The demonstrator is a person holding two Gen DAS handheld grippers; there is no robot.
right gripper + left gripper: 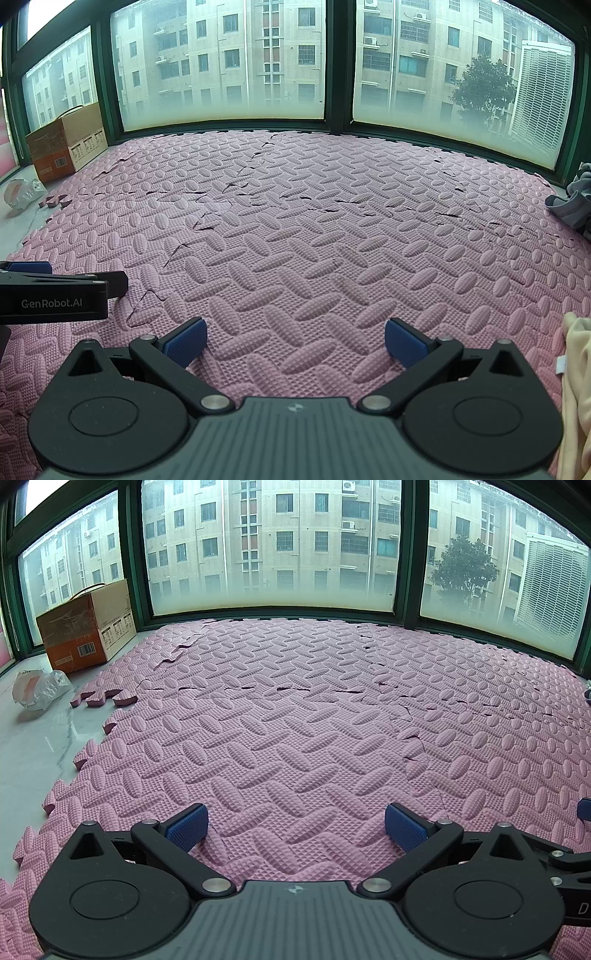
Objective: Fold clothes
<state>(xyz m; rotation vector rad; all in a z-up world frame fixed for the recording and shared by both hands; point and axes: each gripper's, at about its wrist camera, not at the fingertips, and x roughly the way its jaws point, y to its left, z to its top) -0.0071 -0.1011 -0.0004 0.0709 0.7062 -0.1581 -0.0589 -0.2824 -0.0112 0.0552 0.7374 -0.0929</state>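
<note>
My left gripper (296, 827) hangs open just above the pink foam mat (295, 701), nothing between its blue pads. My right gripper (295, 341) is open too, low over the same mat (314, 221). A cream-coloured garment (578, 387) lies at the right edge of the right wrist view, apart from the right fingers. A grey garment (572, 203) is heaped at the far right near the window. The left gripper's body (55, 295) shows at the left edge of the right wrist view. No clothing appears in the left wrist view.
A cardboard box (86, 627) stands at the back left by the window frame, with a crumpled plastic bag (38, 686) on the marble sill beside it. A loose foam piece (103, 698) lies off the mat's left edge. Mat tiles are cracked and lifted mid-way.
</note>
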